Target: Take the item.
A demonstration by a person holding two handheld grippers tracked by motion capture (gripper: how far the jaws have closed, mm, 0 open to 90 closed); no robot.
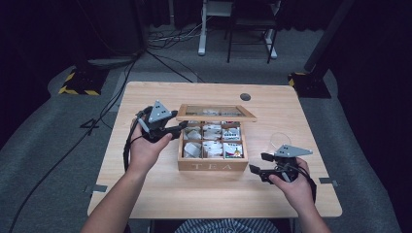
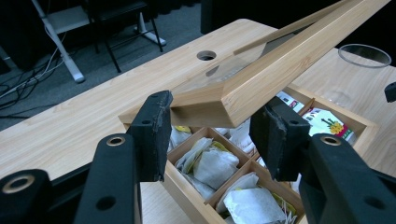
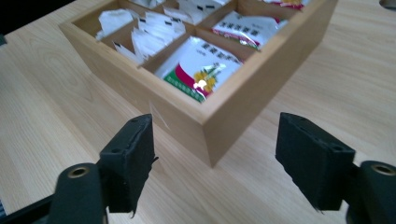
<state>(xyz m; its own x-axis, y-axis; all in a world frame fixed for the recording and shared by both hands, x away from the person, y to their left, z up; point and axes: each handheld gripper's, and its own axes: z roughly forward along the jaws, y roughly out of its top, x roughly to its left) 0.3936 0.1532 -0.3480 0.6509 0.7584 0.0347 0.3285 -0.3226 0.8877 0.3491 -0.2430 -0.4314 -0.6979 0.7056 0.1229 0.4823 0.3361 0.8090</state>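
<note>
High view: your left gripper (image 1: 182, 127) pinches the lid (image 1: 216, 112), raised over the tea box (image 1: 212, 165) mid-table. Right gripper (image 1: 258, 162) spread, empty, beside the box. No sachet (image 3: 198, 67) picked yet.

place: lab/studio | evidence: black curtains (image 1: 43, 29); taped stand bases (image 1: 77, 83)

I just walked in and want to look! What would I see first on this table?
A wooden tea box sits in the middle of the table, full of tea bags. Its glass lid is raised, a corner pinched by the left gripper. The right gripper hovers open by the box's right front corner.
</note>
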